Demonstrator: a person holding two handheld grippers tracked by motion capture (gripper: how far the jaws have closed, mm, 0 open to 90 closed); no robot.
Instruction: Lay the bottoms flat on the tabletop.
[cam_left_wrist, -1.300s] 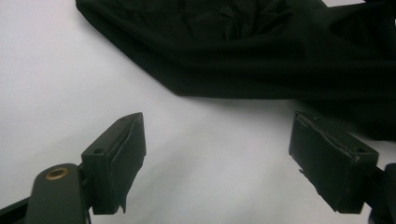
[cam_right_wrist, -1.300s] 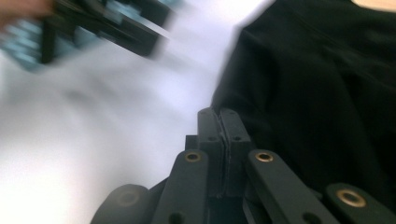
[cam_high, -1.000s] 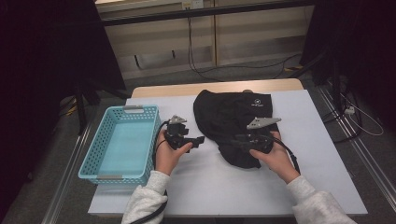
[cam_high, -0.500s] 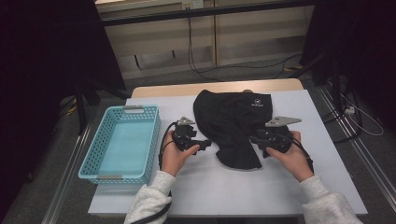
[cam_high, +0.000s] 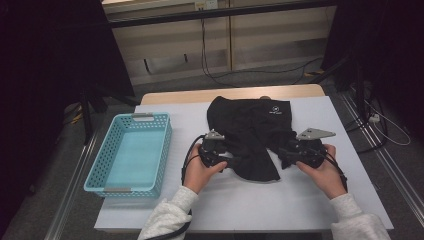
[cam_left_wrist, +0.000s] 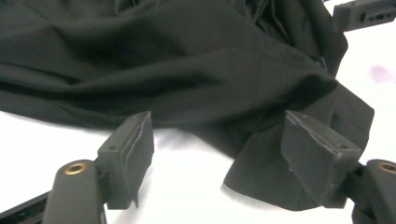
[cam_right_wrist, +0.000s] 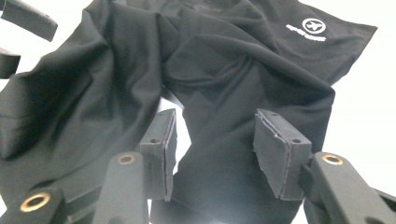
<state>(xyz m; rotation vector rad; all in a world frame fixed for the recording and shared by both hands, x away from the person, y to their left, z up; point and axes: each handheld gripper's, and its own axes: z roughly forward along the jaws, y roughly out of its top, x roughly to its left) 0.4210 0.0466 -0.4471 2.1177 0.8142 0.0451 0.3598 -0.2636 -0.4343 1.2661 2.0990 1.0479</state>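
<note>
A pair of black shorts lies in the middle of the high view, on the white table. The shorts are bunched and wrinkly, with a small white logo near the top edge.

The left gripper sits at the lower left side of the shorts. In the left gripper view its jaws stand wide apart and hold nothing. A floppy corner of the cloth lies between them. It looks like the person put the gripper there so it can pinch that corner.

The right gripper sits at the right side of the shorts, in the middle right of the high view. In the right gripper view its jaws are spread too, with black cloth between them but not squeezed. I think both grippers are getting ready to grab the shorts, one on each side, so the cloth can be lifted or pulled flat.

A light blue basket sits at the left of the high view. It may be where the shorts should go.

Count: one pair of shorts, one basket, two grippers, two hands.
</note>
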